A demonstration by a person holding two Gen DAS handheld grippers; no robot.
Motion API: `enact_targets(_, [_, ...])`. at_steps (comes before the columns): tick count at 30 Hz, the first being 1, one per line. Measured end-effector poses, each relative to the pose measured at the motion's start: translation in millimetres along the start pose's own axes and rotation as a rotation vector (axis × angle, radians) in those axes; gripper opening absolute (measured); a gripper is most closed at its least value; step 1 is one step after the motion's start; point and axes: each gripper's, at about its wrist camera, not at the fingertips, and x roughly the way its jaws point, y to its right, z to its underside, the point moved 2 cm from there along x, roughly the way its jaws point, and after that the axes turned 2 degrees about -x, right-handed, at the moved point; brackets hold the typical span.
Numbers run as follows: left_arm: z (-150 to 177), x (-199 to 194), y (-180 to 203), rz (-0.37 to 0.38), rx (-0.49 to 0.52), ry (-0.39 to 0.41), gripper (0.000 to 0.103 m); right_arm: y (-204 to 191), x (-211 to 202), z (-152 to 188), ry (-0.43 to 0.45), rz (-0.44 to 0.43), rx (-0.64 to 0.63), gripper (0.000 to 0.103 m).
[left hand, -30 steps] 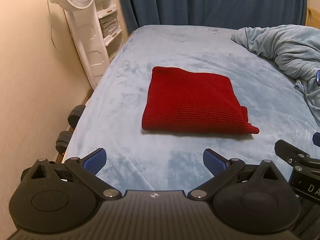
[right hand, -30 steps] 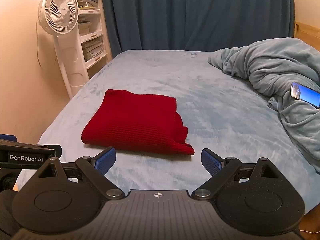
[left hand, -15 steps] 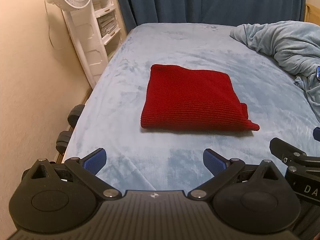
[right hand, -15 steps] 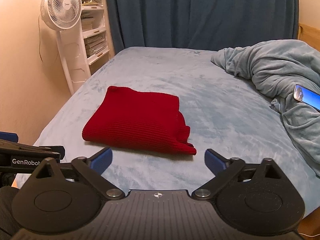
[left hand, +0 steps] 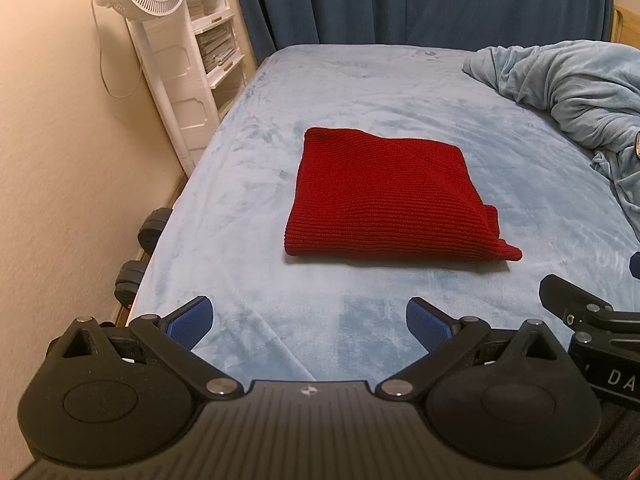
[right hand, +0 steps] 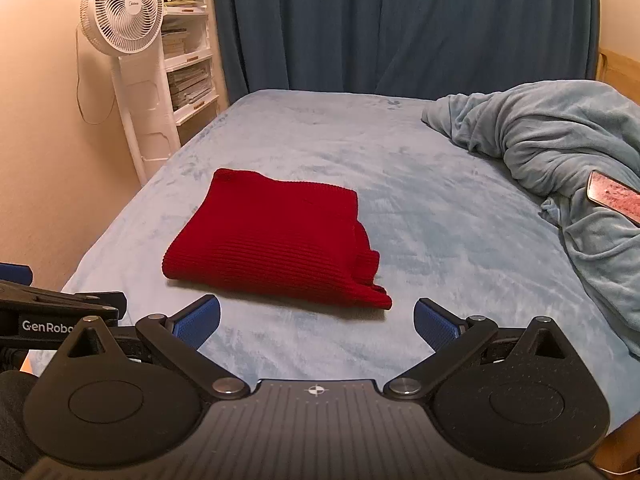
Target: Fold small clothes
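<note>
A red knitted garment (left hand: 384,200) lies folded into a flat rectangle on the light blue bed (left hand: 360,80); it also shows in the right wrist view (right hand: 276,240), with a loose corner at its near right. My left gripper (left hand: 310,322) is open and empty, held back over the bed's near edge, short of the garment. My right gripper (right hand: 316,322) is open and empty, just short of the garment's near edge. Each gripper shows at the other view's side.
A crumpled blue blanket (right hand: 560,152) lies at the right with a phone (right hand: 612,196) on it. A white fan (right hand: 120,20) and shelves (right hand: 188,60) stand at the left by the wall. Dark dumbbells (left hand: 140,248) lie beside the bed. A blue curtain (right hand: 400,20) hangs behind.
Both grippers have drawn back and risen a little from the folded garment. The garment has not moved. Both stay open.
</note>
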Motion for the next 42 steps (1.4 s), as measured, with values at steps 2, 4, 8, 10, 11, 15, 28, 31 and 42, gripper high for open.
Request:
enact_targets(2, [0.0, 0.0, -0.1, 0.001, 0.000, 0.000, 0.103, -1.8, -0.4, -0.1, 0.000, -0.002, -0.003, 0.102])
enact_targets(4, [0.1, 0.0, 0.0, 0.001, 0.000, -0.001, 0.103, -2.0, -0.3, 0.3, 0.000, -0.004, -0.005, 0.102])
enact_targets(8, [0.0, 0.0, 0.2, 0.000, -0.001, -0.001, 0.103, -3.5, -0.1, 0.4, -0.001, -0.007, -0.010, 0.102])
enact_targets(10, [0.0, 0.0, 0.0, 0.000, -0.001, -0.001, 0.103, -3.8, -0.3, 0.2, -0.002, -0.009, -0.011, 0.102])
enact_targets(11, [0.1, 0.0, 0.0, 0.000, -0.001, -0.002, 0.103, -4.0, -0.2, -0.1, -0.001, -0.008, -0.011, 0.102])
enact_targets(15, [0.8, 1.2, -1.0, 0.001, 0.000, -0.004, 0.103, -4.2, 0.5, -0.6, -0.003, -0.009, -0.011, 0.102])
enact_targets(28, [2.8, 2.0, -3.2, -0.001, -0.002, -0.006, 0.103, -5.1, 0.4, -1.0, -0.001, -0.009, -0.010, 0.102])
enact_targets(31, [4.1, 2.6, -3.4, -0.001, -0.002, -0.006, 0.103, -8.0, 0.1, -1.0, 0.000, -0.009, -0.015, 0.102])
enact_targets(42, [3.5, 2.2, -3.6, -0.002, -0.003, -0.007, 0.103, -10.9, -0.6, -2.1, 0.003, -0.010, -0.017, 0.102])
